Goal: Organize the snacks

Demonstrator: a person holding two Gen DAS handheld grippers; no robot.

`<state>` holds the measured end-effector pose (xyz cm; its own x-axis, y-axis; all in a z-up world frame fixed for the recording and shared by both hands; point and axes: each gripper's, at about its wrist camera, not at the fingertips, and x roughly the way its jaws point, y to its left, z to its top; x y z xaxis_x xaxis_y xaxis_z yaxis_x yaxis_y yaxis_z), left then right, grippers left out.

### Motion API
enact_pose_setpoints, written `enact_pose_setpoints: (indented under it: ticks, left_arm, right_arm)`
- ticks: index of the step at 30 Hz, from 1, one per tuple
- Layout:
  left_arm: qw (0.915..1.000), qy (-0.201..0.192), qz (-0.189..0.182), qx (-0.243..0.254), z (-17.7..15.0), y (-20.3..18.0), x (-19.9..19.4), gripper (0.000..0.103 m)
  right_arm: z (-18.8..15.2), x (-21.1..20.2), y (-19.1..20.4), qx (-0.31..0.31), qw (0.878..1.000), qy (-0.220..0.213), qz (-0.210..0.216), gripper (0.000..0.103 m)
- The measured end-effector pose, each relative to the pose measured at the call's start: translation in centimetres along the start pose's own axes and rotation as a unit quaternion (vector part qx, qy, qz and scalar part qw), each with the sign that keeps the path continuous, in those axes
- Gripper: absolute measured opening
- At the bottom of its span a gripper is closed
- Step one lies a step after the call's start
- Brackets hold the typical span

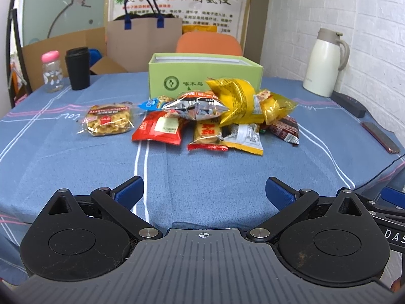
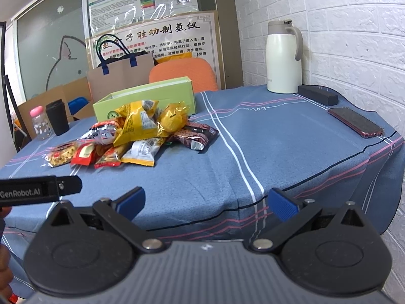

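From the left wrist view, the left gripper (image 1: 204, 190) hangs over the near part of the blue tablecloth (image 1: 76, 167) with its blue-padded fingers (image 1: 130, 190) spread wide and nothing between them; the snack pile (image 1: 215, 116) lies well ahead of it, near the middle of the table, just in front of the open green box (image 1: 202, 76); a clear pack of yellow biscuits (image 1: 107, 120) lies alone at the left of the pile, a red packet (image 1: 159, 128) beside it, a silver bag (image 1: 196, 106) on top, a crumpled yellow bag (image 1: 236, 98) leaning toward the box, a dark brown wrapper (image 1: 286, 129) at the right end; a pink-capped bottle (image 1: 52, 72) and a black cup (image 1: 77, 68) stand at the far left, a white jug (image 1: 326, 62) at the far right by the brick wall, a phone (image 1: 379, 136) flat near the right edge; an orange chair (image 1: 208, 41) and a brown paper bag (image 1: 144, 43) show behind the box. From the right wrist view, the right gripper (image 2: 206, 202) sits near the table's front edge, its fingers (image 2: 282, 204) likewise wide apart and empty; the snack pile (image 2: 136, 134) lies ahead and to the left, against the green box (image 2: 146, 96); the jug (image 2: 283, 58), a black block (image 2: 317, 96) and the phone (image 2: 355, 121) line the right side; part of the left gripper's body (image 2: 38, 190) enters from the left edge.
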<state>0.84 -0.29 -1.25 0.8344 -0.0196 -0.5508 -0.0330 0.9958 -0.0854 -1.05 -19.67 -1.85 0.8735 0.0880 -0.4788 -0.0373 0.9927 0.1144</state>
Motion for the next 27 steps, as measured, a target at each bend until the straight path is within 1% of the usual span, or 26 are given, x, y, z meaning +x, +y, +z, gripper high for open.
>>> enact_pose_setpoints:
  ticks: [27]
  left_arm:
    - [0.9998,0.020,-0.002,0.002,-0.38,-0.19,0.87,0.092]
  right_arm:
    - [-0.07,0.20,0.25,-0.012,1.000,0.004,0.001,0.103]
